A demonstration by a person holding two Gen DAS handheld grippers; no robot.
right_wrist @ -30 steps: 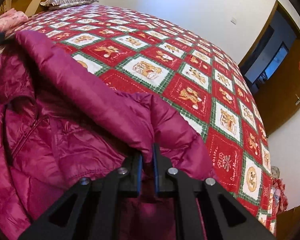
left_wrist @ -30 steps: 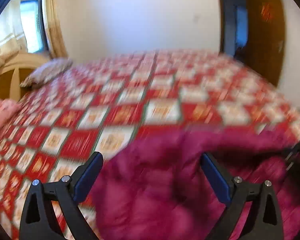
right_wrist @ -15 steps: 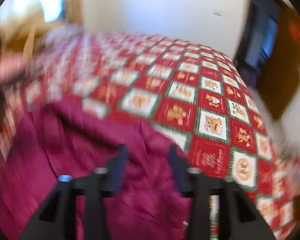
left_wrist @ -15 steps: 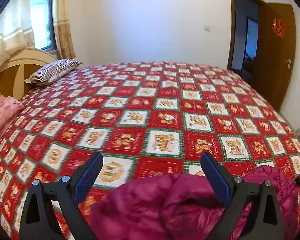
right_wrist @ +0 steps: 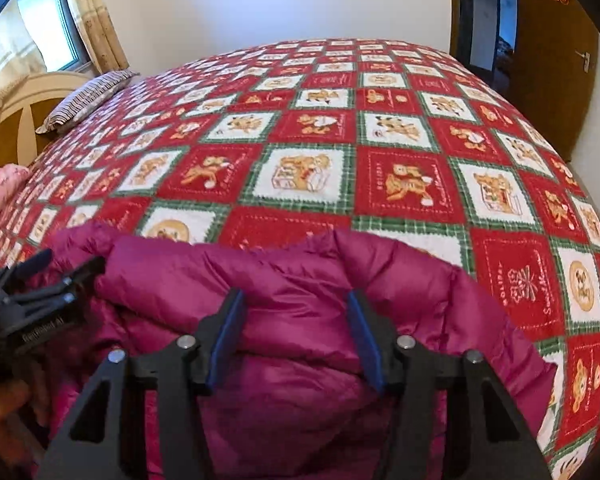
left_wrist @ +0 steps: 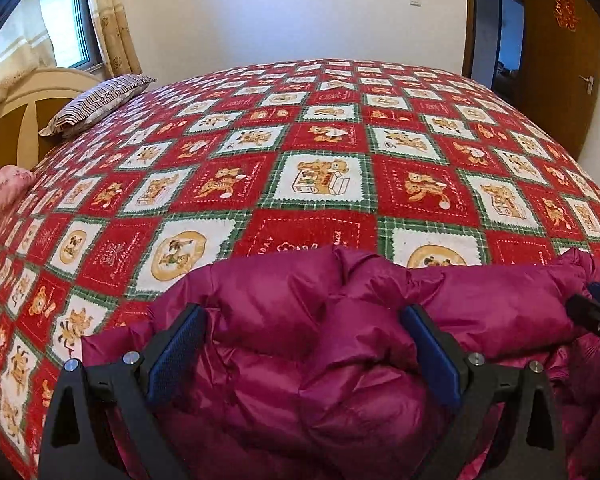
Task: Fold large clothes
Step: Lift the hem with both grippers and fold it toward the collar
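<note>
A magenta puffer jacket point(left_wrist: 320, 340) lies bunched at the near edge of the bed; it also shows in the right wrist view point(right_wrist: 292, 292). My left gripper point(left_wrist: 302, 322) is open, its blue pads point(left_wrist: 176, 354) wide apart just over the jacket's folded edge, holding nothing. My right gripper point(right_wrist: 296, 312) is open too, hovering over the jacket's right part. The right gripper's tip shows at the right edge of the left wrist view point(left_wrist: 596, 312), and the left gripper shows at the left of the right wrist view point(right_wrist: 40, 292).
The bed carries a red, white and green checked bear-print blanket point(left_wrist: 320, 160). A striped pillow point(left_wrist: 96, 104) and wooden headboard point(left_wrist: 16, 120) are at far left, with pink cloth point(left_wrist: 0, 192) nearby. A brown door point(left_wrist: 560, 60) stands at right.
My right gripper has let go of the jacket edge and opened. Both grippers swung to face across the bed and now hover low over the jacket, which lies folded.
</note>
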